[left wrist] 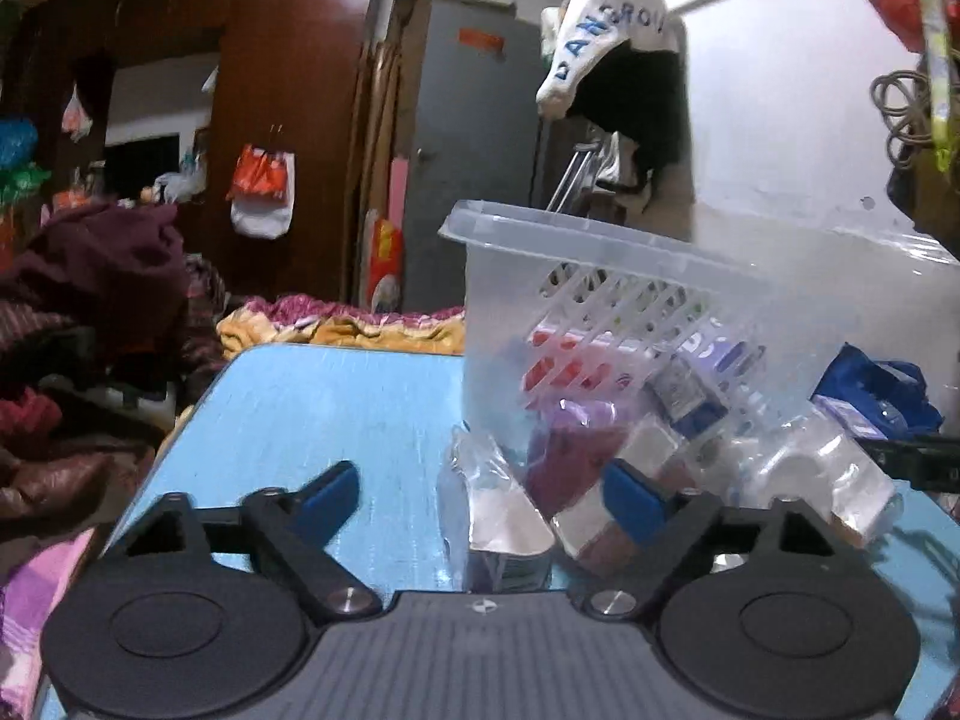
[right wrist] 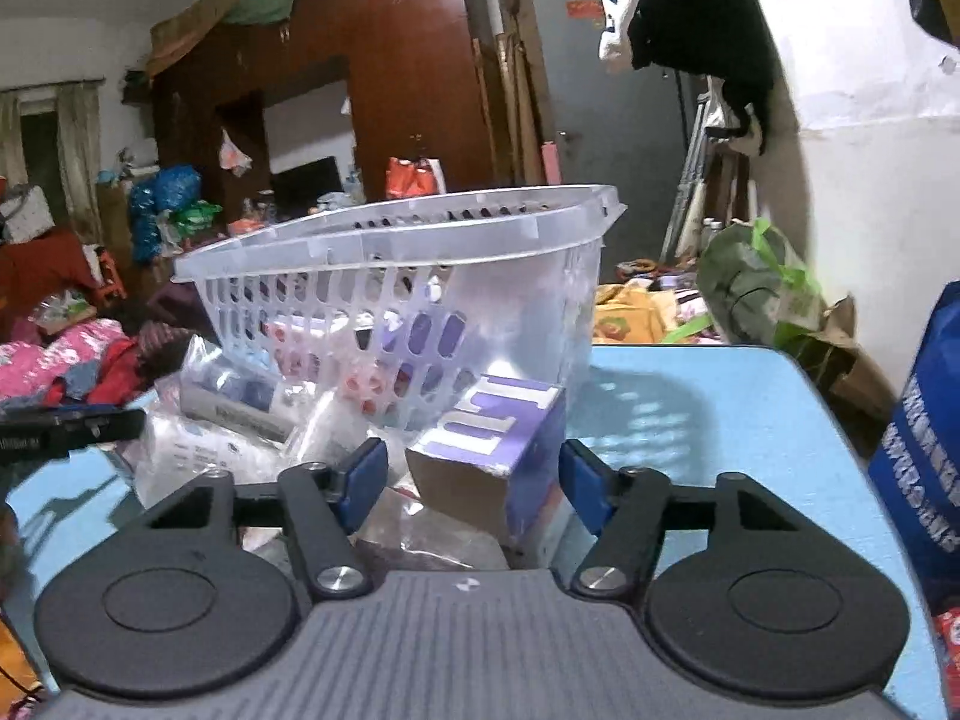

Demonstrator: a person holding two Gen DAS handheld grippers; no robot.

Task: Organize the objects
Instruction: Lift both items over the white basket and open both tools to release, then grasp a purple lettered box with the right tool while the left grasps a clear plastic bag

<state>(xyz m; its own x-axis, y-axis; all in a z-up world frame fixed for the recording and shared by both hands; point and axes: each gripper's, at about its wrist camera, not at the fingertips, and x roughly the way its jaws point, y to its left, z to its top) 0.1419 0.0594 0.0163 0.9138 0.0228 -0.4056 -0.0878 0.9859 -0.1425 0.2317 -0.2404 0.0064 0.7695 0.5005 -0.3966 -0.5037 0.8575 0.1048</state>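
— Basket's (right wrist: 420, 276) partly filled, by the look of it. Through the slotted wall I can make out red-and-white and purple packs already inside.

— So what's left?

— Quite a heap. On the blue table (right wrist: 720, 408), right against the basket's front, there's a purple box (right wrist: 498, 456), some clear plastic bags (left wrist: 498, 498) and a wrapped white pack (left wrist: 822, 474). None of that is in yet.

— And the grippers?

— Right gripper (right wrist: 474, 480) has its jaws spread wide either side of the purple box; the blue pads sit just beside its faces, not squeezing that I can see. I'd guess that box goes next. Left gripper (left wrist: 480, 495) is also wide apart, low over the table, with the bags and a pale carton (left wrist: 606, 480) between its fingers, gripping nothing.

— Halfway, then?

— Roughly, I'd judge. How deep the basket's load runs, I can't tell; the plastic is too cloudy.
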